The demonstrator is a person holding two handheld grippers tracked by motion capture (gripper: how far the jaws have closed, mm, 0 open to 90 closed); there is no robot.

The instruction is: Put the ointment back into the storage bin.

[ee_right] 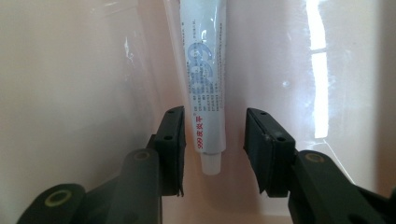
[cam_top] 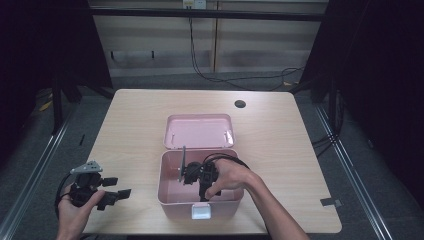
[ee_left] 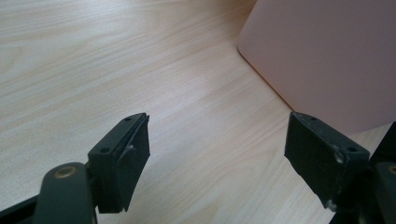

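High view: a pink box with its lid laid open at 12 o'clock sits on the table; the right gripper reaches inside it, and the left gripper hovers at 9 o'clock of the box.

Left gripper view: jaws spread wide, holding nothing, above the table, with the box at 2 o'clock.

Right gripper view: jaws narrowly apart, flanking a white tube in the box, not touching it.

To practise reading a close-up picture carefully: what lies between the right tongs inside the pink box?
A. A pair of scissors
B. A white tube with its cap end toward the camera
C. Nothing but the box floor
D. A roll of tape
B: in the right gripper view, a white tube with printed lettering lies on the floor of the pink box, its cap end between the open right tongs, which do not touch it.
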